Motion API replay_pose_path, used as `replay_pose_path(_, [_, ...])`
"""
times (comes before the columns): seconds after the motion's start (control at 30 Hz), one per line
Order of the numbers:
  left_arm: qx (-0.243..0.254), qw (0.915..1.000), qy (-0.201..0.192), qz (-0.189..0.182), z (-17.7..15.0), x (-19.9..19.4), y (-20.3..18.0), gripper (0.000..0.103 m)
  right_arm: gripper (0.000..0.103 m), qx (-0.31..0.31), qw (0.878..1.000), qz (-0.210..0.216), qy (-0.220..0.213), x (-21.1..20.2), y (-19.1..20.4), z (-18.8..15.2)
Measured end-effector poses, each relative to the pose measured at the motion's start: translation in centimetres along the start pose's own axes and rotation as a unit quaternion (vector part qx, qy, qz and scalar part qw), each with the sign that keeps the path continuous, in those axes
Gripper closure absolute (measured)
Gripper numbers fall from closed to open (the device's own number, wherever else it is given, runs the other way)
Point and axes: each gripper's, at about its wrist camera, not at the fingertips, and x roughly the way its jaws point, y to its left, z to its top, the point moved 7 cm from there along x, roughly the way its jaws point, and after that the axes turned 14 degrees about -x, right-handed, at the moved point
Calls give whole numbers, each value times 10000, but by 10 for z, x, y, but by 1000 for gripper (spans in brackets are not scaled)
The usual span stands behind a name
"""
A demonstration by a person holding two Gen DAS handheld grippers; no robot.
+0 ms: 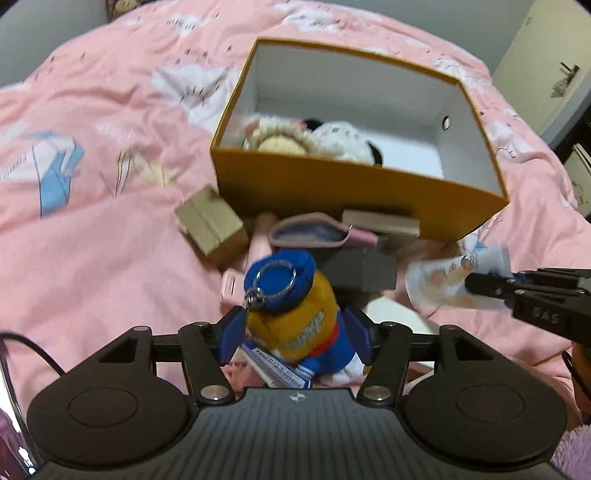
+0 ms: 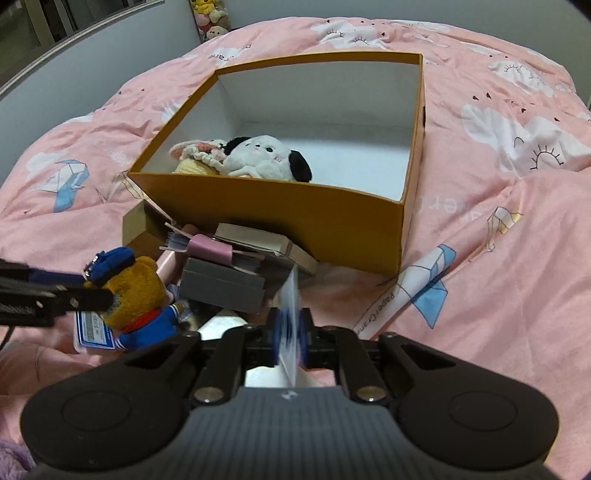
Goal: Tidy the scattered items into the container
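An open orange box [image 1: 354, 184] [image 2: 280, 210] with a white inside sits on a pink bed and holds a white dog plush [image 2: 264, 157] and a crocheted doll [image 1: 275, 142]. My left gripper [image 1: 293, 334] is shut on a small bear plush [image 1: 291, 314] [image 2: 136, 299] with a blue cap, keyring and hang tag, just in front of the box. My right gripper [image 2: 290, 332] [image 1: 476, 284] is shut on a thin printed card [image 2: 290, 317] [image 1: 447, 280], seen edge-on, near the box's front wall.
Loose items lie against the box's front: a small cardboard box [image 1: 210, 225], a pink pouch [image 1: 310, 232], a grey box [image 2: 221, 286], a flat beige box [image 2: 266, 242]. The pink quilt [image 2: 498, 240] covers the bed. Plush toys [image 2: 210, 18] sit by the far wall.
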Motion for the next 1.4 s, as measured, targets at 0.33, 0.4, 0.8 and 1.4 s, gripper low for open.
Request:
replay_pose_path(0.33, [-670,9977,84,25,-4,-4,14,32,92,50,9999,86,104,5,1,-4])
replay_pose_path(0.4, [-571,9982,22,-156,-2,-14,7,32,90,64,9999,54,141,6,-1,-6])
replay_pose_path(0.8, [-1126,9902,820,-62,-13,33,-2,33,79,65,9996,-13,269,11,-5,-13])
replay_pose_path(1.4, [-1262,9880,861,213,-8,66,-11,32,61,-868,9891,203,1168,64,7,-31])
